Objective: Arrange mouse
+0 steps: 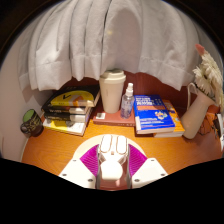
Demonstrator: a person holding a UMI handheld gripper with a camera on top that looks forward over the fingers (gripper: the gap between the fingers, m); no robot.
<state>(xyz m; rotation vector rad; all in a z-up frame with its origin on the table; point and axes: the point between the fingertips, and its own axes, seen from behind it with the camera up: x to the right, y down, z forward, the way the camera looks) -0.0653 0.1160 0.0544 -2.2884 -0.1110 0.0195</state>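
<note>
The gripper (111, 165) is clamping a white mouse (111, 156), both pads pressing its sides, carrying it above the wooden desk (60, 150). Beyond the mouse, a beige cup (112, 90) is standing, leaving open desk nearer for setting it down.

White mouse (112, 157) held between the tongs (112, 166), above the desk.

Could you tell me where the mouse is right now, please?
In the gripper view, the white mouse sits between the gripper fingers, held by the pads, above the wooden desk, nearer than the cup and blue book.
</note>
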